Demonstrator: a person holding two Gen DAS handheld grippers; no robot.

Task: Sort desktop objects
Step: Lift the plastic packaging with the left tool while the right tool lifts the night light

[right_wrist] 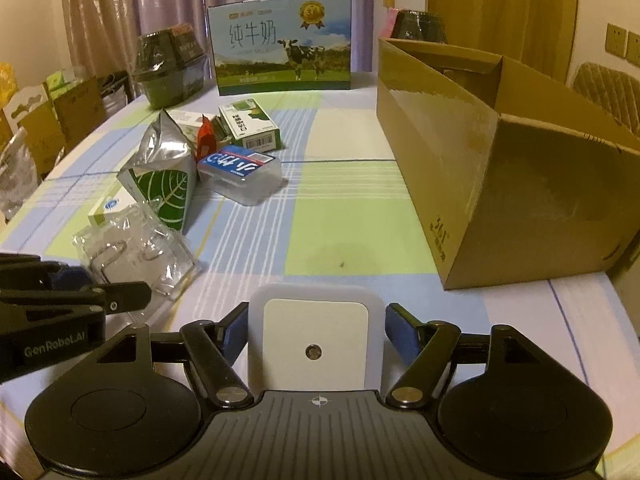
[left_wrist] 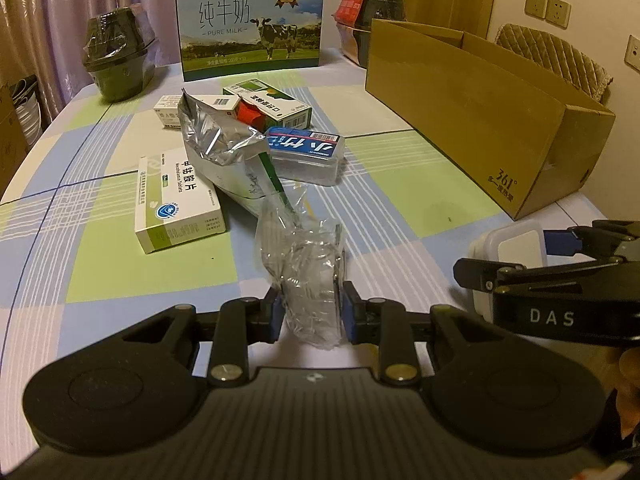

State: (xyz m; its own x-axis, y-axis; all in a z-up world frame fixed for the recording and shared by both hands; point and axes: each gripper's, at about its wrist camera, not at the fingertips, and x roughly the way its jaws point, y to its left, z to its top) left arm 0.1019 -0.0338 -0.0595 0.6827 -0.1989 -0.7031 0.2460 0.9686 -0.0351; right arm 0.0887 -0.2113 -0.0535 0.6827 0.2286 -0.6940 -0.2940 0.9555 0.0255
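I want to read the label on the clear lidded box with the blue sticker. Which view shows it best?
The left wrist view: the clear box sits nearer, its sticker bigger. The right wrist view shows it smaller and angled.

On the table [right_wrist: 360,216], a cardboard box [right_wrist: 480,168] stands at the right. A milk carton [right_wrist: 280,44] stands at the far edge. Left of centre lies a cluster: a foil bag [left_wrist: 216,140], medicine boxes [left_wrist: 180,200] and a plastic case [left_wrist: 306,156], with crumpled plastic wrap [left_wrist: 304,264] nearer.
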